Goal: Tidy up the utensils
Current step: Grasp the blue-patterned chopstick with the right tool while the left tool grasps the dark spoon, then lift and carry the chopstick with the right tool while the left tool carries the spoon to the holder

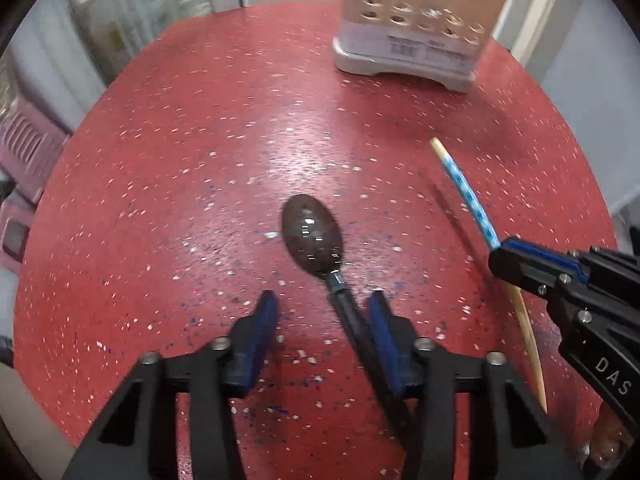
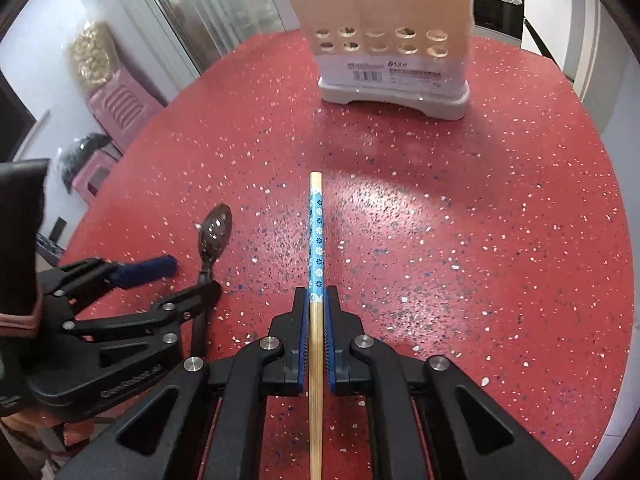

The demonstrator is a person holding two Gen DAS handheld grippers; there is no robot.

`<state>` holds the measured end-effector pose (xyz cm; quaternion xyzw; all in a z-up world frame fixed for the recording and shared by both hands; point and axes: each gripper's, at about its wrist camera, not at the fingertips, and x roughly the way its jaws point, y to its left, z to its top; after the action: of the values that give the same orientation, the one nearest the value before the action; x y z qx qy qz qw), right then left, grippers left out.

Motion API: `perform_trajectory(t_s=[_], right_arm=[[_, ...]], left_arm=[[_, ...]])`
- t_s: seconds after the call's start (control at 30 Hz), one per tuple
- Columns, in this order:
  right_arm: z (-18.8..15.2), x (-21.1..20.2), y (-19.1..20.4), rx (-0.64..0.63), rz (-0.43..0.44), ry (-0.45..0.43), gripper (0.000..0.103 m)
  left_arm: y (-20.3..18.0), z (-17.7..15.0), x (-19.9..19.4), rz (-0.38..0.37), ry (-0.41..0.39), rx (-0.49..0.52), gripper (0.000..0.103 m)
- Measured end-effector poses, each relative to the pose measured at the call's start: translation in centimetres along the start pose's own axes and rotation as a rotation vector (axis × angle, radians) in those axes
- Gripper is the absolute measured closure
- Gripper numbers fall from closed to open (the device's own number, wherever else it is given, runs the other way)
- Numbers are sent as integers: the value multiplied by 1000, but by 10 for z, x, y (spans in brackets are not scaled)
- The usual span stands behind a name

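We found the right tongs (image 2: 316, 300) clamped on a blue-patterned chopstick (image 2: 316, 232) above the middle of the red table (image 2: 480, 240). The left tongs (image 1: 322, 312) stood partly open astride the dark spoon (image 1: 312, 236), its handle against one pad, with the utensil holder (image 2: 388, 40) at the far edge.

left hand-held gripper (image 1: 322, 304) parted, right hand-held gripper (image 2: 316, 300) clamped

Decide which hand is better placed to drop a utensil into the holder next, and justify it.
Right. The right gripper is shut on the chopstick, aimed at the holder. The left gripper has open jaws around the spoon.
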<state>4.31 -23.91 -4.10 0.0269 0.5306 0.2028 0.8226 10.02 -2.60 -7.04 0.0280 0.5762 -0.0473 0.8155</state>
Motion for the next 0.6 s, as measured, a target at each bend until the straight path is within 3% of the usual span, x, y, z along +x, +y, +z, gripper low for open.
perform_trajectory(t_s=[0.13,0.2,0.4,0.6], right_arm=[[0,-11,-3,14,26,-25,95],[0,-16,-6,17,35,-37,95],[-1,-24,-8,37,57,-61,95],[-4,-28,-12,55,70,-68,95]], left_arm=[[-3,4,-4,-17,33,20,45],[-3,5,-5,-22,32,21,62],[8,-7,-11,-114,-6,-36,66],[5,-23,-22,-146,-75,-51,66]])
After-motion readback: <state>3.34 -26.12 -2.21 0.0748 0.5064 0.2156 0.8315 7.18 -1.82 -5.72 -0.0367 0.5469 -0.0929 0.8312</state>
